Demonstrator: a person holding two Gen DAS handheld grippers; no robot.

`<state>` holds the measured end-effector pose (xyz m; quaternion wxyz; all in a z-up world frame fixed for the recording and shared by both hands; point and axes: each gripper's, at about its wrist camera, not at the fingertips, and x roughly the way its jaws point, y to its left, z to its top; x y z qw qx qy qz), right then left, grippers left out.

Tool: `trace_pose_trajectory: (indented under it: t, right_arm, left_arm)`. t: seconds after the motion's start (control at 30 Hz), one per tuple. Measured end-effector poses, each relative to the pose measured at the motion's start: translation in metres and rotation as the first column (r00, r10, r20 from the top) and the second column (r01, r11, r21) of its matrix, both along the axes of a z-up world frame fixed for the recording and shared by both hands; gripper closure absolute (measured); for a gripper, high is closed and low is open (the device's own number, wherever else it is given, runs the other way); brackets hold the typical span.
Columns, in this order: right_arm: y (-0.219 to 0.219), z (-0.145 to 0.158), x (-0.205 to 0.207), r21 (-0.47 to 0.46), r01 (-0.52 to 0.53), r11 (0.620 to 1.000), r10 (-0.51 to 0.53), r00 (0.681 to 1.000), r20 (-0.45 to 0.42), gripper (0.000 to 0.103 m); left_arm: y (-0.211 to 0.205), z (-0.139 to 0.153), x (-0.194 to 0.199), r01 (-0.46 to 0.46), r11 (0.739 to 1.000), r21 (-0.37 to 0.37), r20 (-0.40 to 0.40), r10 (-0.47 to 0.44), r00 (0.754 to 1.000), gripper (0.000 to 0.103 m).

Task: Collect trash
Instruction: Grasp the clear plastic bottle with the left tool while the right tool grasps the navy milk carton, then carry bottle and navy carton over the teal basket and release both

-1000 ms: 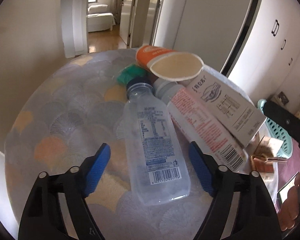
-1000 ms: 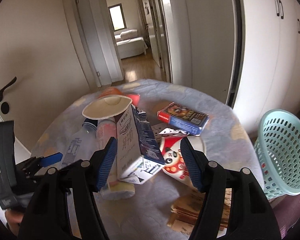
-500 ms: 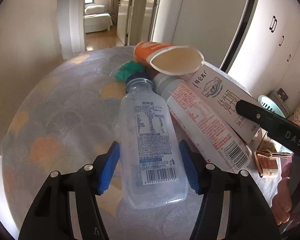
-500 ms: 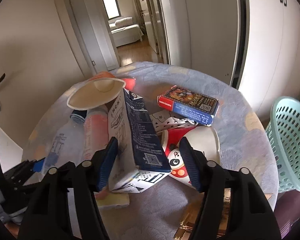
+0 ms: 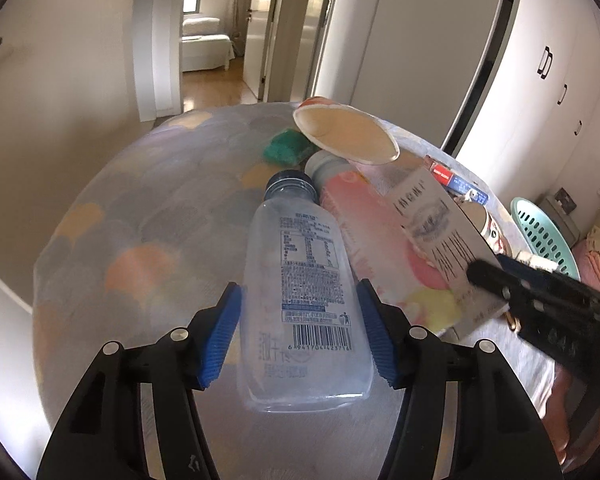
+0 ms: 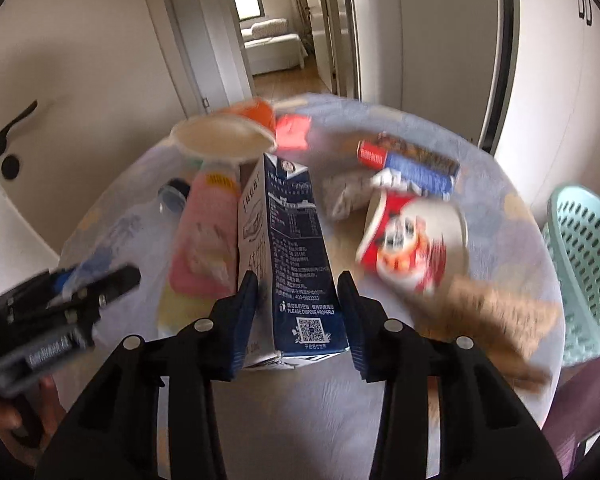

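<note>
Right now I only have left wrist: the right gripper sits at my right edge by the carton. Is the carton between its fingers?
Observer: Yes. The right gripper straddles the carton, jaws closing. I can't tell if the pads press yet.
Operator: What's past the carton on the far side?
Observer: A panda cup lying on its side, apart from the carton.
Operator: Anything behind the orange cup?
Observer: A red packet, right beside it.
</note>
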<state>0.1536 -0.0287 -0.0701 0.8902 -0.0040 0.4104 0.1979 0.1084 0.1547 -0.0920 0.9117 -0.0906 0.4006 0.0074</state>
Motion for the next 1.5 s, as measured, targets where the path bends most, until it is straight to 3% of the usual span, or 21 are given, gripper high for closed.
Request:
trace_pose_trajectory:
  t: [0.3, 0.43, 0.53, 0.77, 0.8, 1.03, 1.2, 1.5]
  right_arm:
    - [-0.003, 0.006, -0.052, -0.102, -0.027, 0.994, 0.027, 1.000, -0.008, 0.065]
    - [-0.005, 0.000, -0.047, -0.017, -0.052, 0.998, 0.052, 0.997, -0.051, 0.063]
    - [-0.008, -0.007, -0.042, 0.027, -0.037, 0.999, 0.039, 0.996, -0.080, 0.054]
    - [-0.009, -0.019, -0.036, 0.086, -0.028, 0.996, 0.040, 0.990, -0.139, 0.058]
    - [-0.009, -0.020, -0.037, 0.086, -0.034, 0.996, 0.045, 0.990, -0.136, 0.067]
    - [-0.013, -0.007, -0.046, 0.082, -0.005, 0.997, 0.011, 0.998, -0.069, 0.068]
    - [-0.027, 0.012, -0.053, 0.108, 0.007, 0.994, -0.005, 1.000, -0.018, 0.068]
    - [-0.038, 0.040, -0.058, 0.123, 0.015, 0.992, -0.021, 0.999, 0.043, 0.068]
  left_arm:
    - [0.004, 0.001, -0.011, -0.010, 1.000, 0.013, 0.000, 0.010, 1.000, 0.046]
    - [0.003, -0.002, -0.014, -0.007, 1.000, 0.014, -0.008, 0.007, 1.000, 0.046]
    - [0.004, -0.002, -0.016, -0.005, 1.000, 0.014, -0.007, 0.005, 1.000, 0.046]
    - [0.005, 0.004, -0.018, -0.010, 1.000, 0.004, 0.016, 0.010, 1.000, 0.046]
    - [0.005, 0.006, -0.019, -0.010, 1.000, -0.001, 0.025, 0.010, 1.000, 0.046]
    - [0.004, 0.027, -0.029, 0.014, 0.999, -0.049, 0.141, -0.007, 0.990, 0.047]
    - [-0.005, 0.044, -0.034, 0.025, 0.999, -0.041, 0.213, -0.016, 0.977, 0.049]
    - [-0.020, 0.058, -0.034, 0.071, 0.997, 0.016, 0.242, -0.073, 0.968, 0.050]
